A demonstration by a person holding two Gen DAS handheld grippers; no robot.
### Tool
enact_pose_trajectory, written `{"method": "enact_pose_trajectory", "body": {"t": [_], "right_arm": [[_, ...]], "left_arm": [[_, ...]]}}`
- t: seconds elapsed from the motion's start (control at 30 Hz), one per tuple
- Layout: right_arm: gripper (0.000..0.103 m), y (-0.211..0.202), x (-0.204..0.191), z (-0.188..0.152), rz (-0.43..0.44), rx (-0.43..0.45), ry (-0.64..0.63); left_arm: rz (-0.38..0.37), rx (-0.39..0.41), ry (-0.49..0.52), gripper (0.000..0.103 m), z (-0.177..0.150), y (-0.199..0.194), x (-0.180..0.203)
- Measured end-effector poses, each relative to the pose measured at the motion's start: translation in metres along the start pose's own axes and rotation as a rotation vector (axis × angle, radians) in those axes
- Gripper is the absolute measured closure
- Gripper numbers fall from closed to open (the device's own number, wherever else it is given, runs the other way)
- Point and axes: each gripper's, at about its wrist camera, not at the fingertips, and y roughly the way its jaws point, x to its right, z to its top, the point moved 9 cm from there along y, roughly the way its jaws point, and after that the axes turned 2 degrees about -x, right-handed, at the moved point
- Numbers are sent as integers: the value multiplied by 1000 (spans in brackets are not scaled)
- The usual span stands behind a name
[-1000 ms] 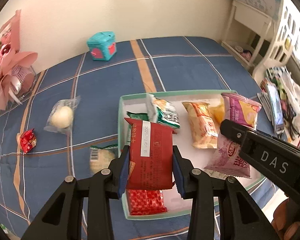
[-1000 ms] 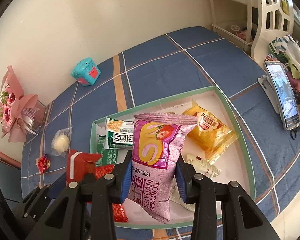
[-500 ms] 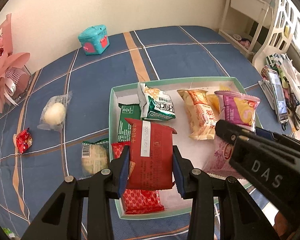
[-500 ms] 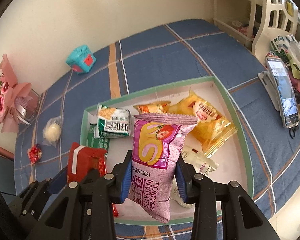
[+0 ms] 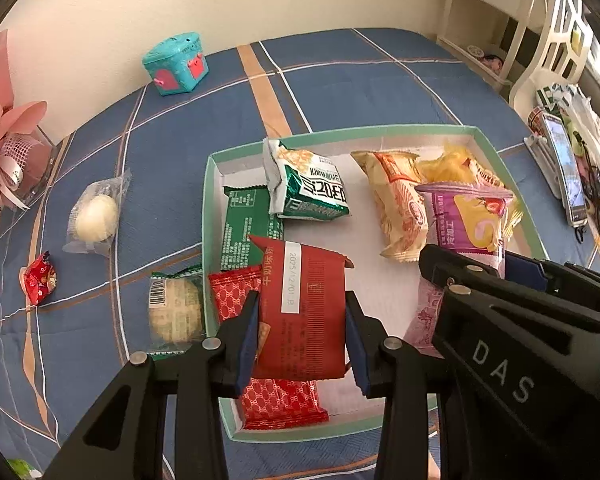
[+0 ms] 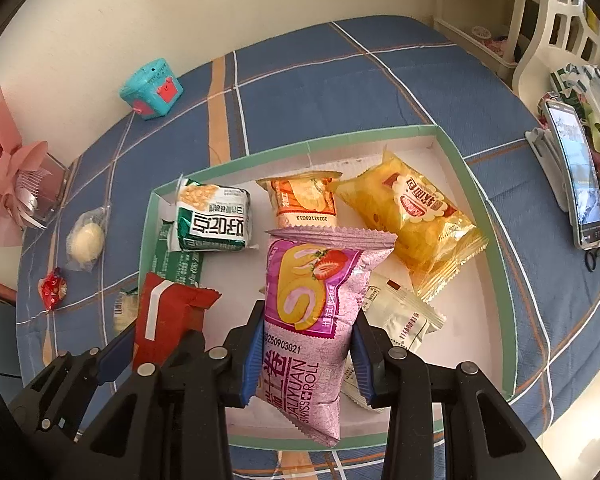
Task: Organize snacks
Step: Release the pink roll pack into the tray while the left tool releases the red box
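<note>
My left gripper is shut on a dark red snack packet and holds it over the near left part of the green-rimmed white tray. My right gripper is shut on a pink Swiss roll packet over the tray's near middle. In the tray lie a green-white packet, a flat green packet, a red patterned packet, an orange packet, a yellow packet and a white packet.
On the blue plaid cloth left of the tray lie a round cake in a green-edged wrapper, a clear-wrapped white bun and a small red candy. A teal box stands by the wall. A pink bouquet is at far left, a phone at right.
Both grippers have moved forward and lower over the tray, still holding their packets. The tray now looks closer.
</note>
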Motion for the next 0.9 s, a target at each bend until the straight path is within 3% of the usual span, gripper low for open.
{"method": "enact_pose_trajectory", "body": {"t": [0.77, 0.9], "right_arm": [[62, 24, 4, -9, -16, -60, 27], [57, 24, 4, -9, -14, -63, 32]], "left_arm": [[-4, -42, 8, 62, -7, 18, 6], [-19, -49, 13, 59, -7, 18, 7]]}}
